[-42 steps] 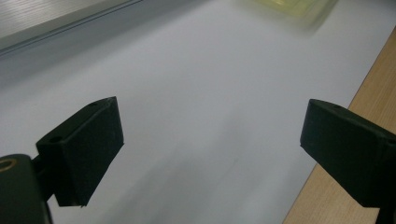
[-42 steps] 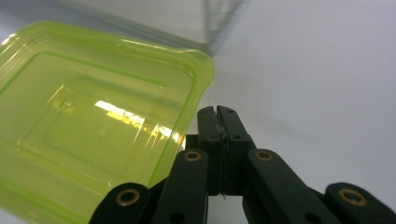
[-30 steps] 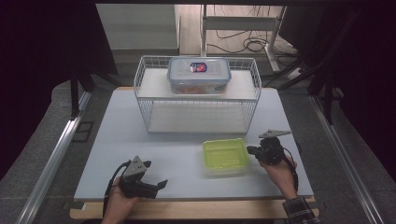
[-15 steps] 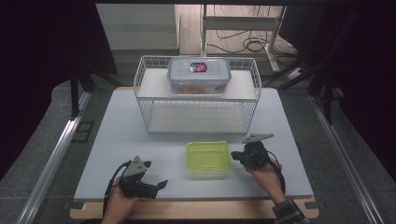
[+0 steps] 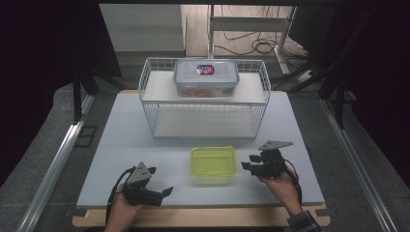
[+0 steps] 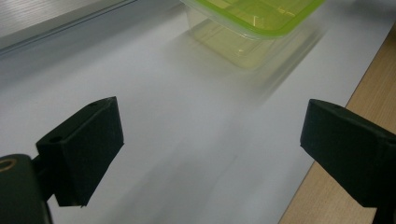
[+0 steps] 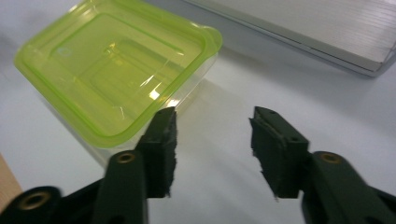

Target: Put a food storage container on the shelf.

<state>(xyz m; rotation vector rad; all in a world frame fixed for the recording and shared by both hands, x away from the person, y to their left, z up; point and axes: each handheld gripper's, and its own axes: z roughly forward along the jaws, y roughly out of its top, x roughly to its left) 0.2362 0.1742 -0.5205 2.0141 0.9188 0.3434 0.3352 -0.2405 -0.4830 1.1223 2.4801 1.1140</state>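
Green-lidded container [image 5: 213, 165]: it is sitting on the white table [image 5: 121, 145], in the near half, in front of the wire basket [image 5: 203, 108] and apart from it. Its long axis is running across the table, from your left to your right.

Right gripper [image 5: 249, 167]: you are holding it just beside the container's right short end. Its jaws have just been opening and are now standing part-spread with nothing between them. In the right gripper view [image 7: 212, 128] one jaw tip is overlapping the lid's corner in the picture; whether it is touching the rim is hard to tell from that angle, but the pads are not pinching it.

Left gripper [image 5: 167, 192]: you are resting it near the front edge, to the left of the container and clearly apart from it. Its jaws are spread wide on bare table, as the left gripper view [image 6: 210, 135] shows, with the container [image 6: 254, 23] lying well ahead of them, blurred.

Nearer hand: the right one, by a good margin.

Relation that matters: the container is lying straight to the left of your right jaws, short end facing them, so any new grip from that side would be taking the lid rim at the end, along the long axis.

Blue-lidded box [image 5: 206, 77]: it is sitting on top of the basket, at the back, far from both hands.

Judgement: you seem to be letting go after setting the container down; it looks settled flat.
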